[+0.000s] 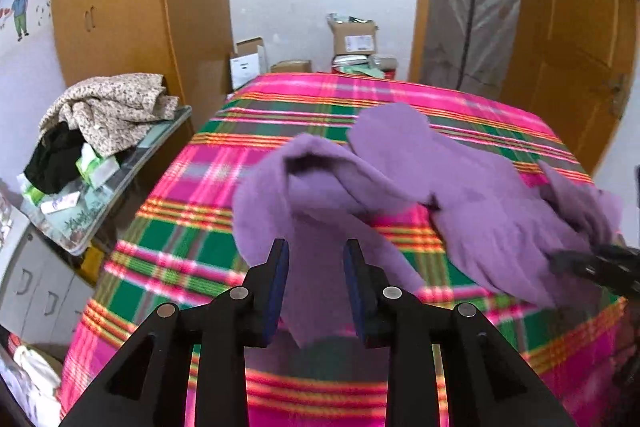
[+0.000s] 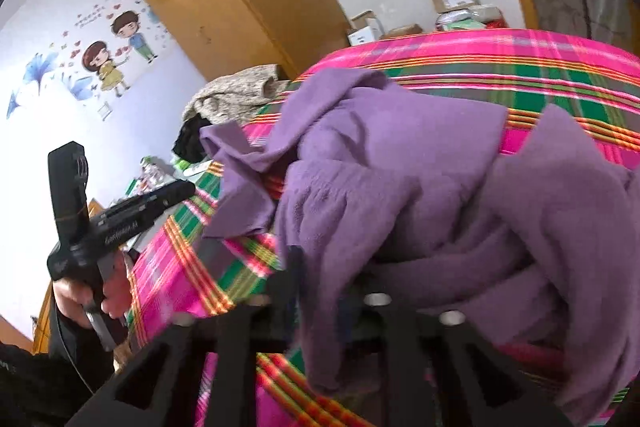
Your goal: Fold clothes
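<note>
Left gripper (image 1: 316,251) was matte black plastic with two straight fingers (image 1: 276,283) lined in dark blue pads, and round silver screws sat on the linkage arms. Right gripper (image 2: 332,267) had the same black frame and silver screws. A black handle (image 2: 68,187) carried faint lettering; the person's hand (image 2: 86,297) came out of a dark sleeve.

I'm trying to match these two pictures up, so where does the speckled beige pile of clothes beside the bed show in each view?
Left wrist view: the speckled beige pile sits at the left edge, on a side table beside the bed.
Right wrist view: the same pile lies near the centre, left of the purple garment.
Shared landmark: the pink and green plaid bedspread.
</note>
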The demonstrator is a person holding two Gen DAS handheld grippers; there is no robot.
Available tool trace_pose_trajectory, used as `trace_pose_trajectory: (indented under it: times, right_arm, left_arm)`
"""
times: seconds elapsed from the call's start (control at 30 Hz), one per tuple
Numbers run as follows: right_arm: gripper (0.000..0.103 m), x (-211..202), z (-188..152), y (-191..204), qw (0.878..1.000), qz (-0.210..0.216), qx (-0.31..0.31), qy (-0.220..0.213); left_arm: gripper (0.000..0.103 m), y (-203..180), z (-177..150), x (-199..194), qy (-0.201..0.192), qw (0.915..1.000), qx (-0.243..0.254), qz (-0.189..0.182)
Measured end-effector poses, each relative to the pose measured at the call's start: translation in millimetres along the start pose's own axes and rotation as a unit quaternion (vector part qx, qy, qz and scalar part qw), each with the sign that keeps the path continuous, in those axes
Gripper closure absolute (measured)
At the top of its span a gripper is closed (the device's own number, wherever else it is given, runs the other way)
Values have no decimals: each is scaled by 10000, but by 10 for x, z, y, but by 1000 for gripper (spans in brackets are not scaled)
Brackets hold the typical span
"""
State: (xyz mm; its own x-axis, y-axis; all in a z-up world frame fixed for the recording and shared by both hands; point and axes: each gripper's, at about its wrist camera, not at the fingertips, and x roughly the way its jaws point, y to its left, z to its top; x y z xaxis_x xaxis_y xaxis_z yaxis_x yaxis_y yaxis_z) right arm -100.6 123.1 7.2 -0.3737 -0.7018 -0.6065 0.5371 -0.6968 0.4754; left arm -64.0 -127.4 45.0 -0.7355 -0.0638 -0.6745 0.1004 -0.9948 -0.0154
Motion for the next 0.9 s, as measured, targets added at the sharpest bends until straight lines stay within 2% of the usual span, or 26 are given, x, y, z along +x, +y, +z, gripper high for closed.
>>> trace_pose_trajectory:
  times: [0.2, 0.5, 0.53, 0.6, 0.63, 0.67, 0.73, 0.8, 0.9]
  right_arm:
    - [96, -162, -180, 493, 9962, 316, -808, -7]
    - [97, -393, -537, 926, 9868, 721, -1410, 349]
    - [97, -394, -577, 949, 9859, 741, -1445, 405]
    - [97, -353, -681, 985, 9841, 798, -1475, 583]
    - [96, -313, -715, 984, 9837, 789, -1469, 665]
    - [95, -273, -749, 979, 9835, 779, -1452, 748]
    - [86, -182, -797, 909, 9853, 732, -1250, 905]
    - [86, -173, -804, 858, 9877, 704, -1077, 885]
    - [85, -295, -789, 881, 9890, 661, -1145, 662]
  left_arm:
    - [74, -125, -189, -196, -10, 9993, -8, -363]
    - [73, -194, -338, -404, -64, 9971, -106, -745]
    - [71, -192, -353, -430, -79, 9969, -127, -778]
    - [59, -186, -385, -481, -108, 9962, -173, -847]
    - [58, -183, -404, -501, -111, 9958, -208, -890]
    - [57, -194, -428, -511, -87, 9953, -218, -934]
    - [57, -216, -475, -530, -39, 9945, -237, -1023]
    - [57, -238, -523, -550, 9, 9935, -257, -1111]
    - [57, -271, -594, -579, 80, 9918, -286, -1243]
